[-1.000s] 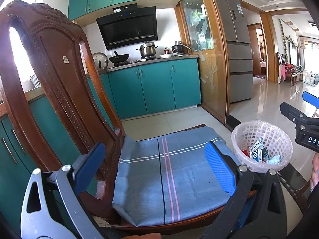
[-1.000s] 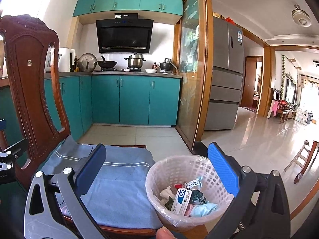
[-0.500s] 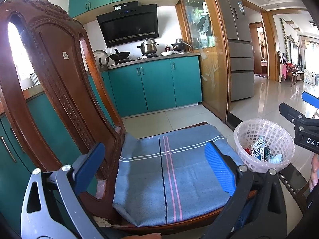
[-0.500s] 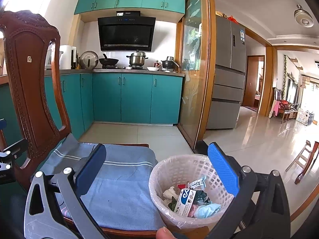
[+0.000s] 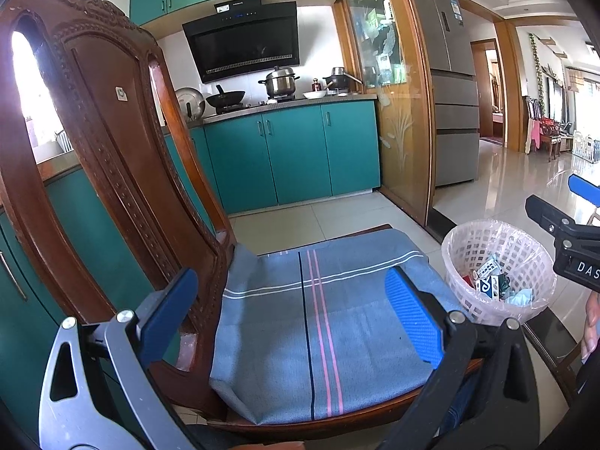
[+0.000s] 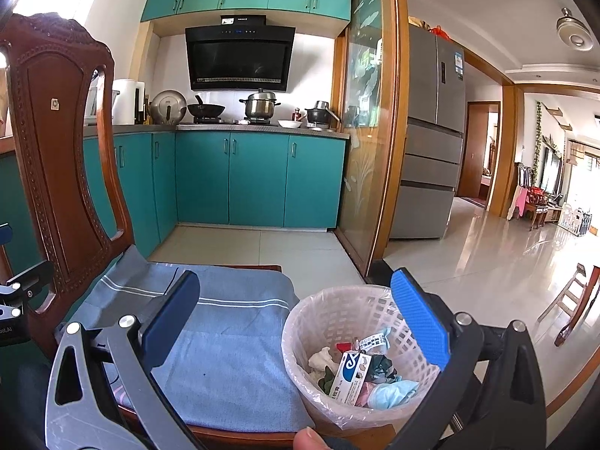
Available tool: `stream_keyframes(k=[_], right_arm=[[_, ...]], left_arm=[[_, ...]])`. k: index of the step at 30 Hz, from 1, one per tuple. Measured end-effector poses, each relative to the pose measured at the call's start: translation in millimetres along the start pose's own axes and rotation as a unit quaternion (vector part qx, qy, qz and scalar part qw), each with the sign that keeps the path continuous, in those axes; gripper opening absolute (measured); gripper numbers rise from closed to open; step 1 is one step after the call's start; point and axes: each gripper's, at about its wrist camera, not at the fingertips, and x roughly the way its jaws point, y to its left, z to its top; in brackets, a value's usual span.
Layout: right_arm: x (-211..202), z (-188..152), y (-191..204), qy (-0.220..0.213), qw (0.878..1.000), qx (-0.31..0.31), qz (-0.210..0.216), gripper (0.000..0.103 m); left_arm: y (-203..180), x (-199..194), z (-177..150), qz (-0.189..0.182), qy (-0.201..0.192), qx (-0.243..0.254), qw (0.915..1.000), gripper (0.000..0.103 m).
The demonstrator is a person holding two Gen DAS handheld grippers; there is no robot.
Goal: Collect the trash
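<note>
Drifting slightly rightward and away since the earlier frames, the trash basket (image 6: 352,356) is sitting just beyond the right gripper (image 6: 296,322), mostly toward its right finger. Both grippers are hovering with jaws spread wide and empty. The left gripper (image 5: 292,318) is pointing over the cushion (image 5: 318,330) of the wooden chair (image 5: 112,150), the basket well off to its right. Only the right wrist view is showing the carton (image 6: 350,373) and crumpled wrappers clearly, plus a thumb tip (image 6: 309,438) at the bottom edge.
</note>
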Motion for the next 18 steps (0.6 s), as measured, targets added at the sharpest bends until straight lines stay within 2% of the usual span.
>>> stream_keyframes(k=[11,18], right_arm=[[5,-3,1,0.008,1.000,-0.003,0.002,0.100],[9,-5,2,0.017,1.000,-0.006,0.004,0.100]], left_arm=[[1,3,-3,-0.004,0.007,-0.004,1.0000,0.100],[1,11,-6,-0.010,0.024,-0.003,0.9997,0.100]])
